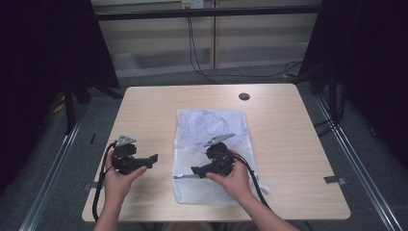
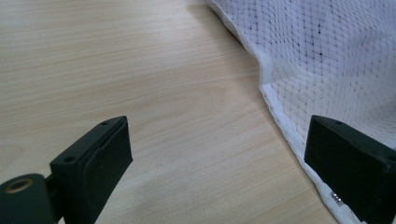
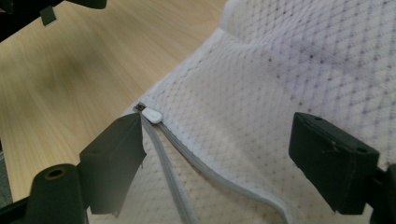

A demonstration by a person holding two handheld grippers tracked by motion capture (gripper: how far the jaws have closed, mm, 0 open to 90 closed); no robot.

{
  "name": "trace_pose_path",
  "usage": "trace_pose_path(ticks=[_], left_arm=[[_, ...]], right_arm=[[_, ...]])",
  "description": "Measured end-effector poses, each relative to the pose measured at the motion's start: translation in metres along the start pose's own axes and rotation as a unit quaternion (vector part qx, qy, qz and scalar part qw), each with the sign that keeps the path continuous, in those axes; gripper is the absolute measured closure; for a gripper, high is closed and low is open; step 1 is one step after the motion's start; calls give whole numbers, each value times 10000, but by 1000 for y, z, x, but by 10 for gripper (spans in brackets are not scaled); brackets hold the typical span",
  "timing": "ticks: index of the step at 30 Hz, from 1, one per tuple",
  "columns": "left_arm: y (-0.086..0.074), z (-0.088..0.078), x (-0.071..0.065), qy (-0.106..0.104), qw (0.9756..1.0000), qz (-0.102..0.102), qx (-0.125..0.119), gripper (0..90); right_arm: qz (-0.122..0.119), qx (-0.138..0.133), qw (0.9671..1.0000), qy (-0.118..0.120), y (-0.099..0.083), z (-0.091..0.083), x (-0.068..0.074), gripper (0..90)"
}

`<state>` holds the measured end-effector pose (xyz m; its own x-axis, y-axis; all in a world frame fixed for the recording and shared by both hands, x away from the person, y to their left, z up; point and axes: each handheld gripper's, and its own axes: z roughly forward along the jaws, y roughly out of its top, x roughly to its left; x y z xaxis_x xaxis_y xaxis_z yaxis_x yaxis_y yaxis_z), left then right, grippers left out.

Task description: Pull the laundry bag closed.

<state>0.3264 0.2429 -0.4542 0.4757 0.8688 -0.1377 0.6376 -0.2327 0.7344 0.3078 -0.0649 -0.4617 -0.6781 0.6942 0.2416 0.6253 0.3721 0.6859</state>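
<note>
The right claw hung wide over the mesh bag to take its zipper pull; the left claw, also wide, waited beside.

mesh bag cut off by frame edge, its contents indistinct, zipper's lower run cropped

Open jaws beside mesh bag

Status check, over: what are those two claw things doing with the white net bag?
Both grippers open, left, right. Right over mesh bag near zipper pull. Nothing in the way.
</note>
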Motion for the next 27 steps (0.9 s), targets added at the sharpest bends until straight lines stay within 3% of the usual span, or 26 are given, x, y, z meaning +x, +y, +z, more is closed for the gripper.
trace_pose_path(ticks=[18,27], left_arm=[[-1,-2,3,43,10000,-66,2,73],[0,-3,4,40,9998,-159,-57,74]], right_arm=[[31,20,9997,257,3,18,12,244],[262,-56,9985,474,3,24,14,333]])
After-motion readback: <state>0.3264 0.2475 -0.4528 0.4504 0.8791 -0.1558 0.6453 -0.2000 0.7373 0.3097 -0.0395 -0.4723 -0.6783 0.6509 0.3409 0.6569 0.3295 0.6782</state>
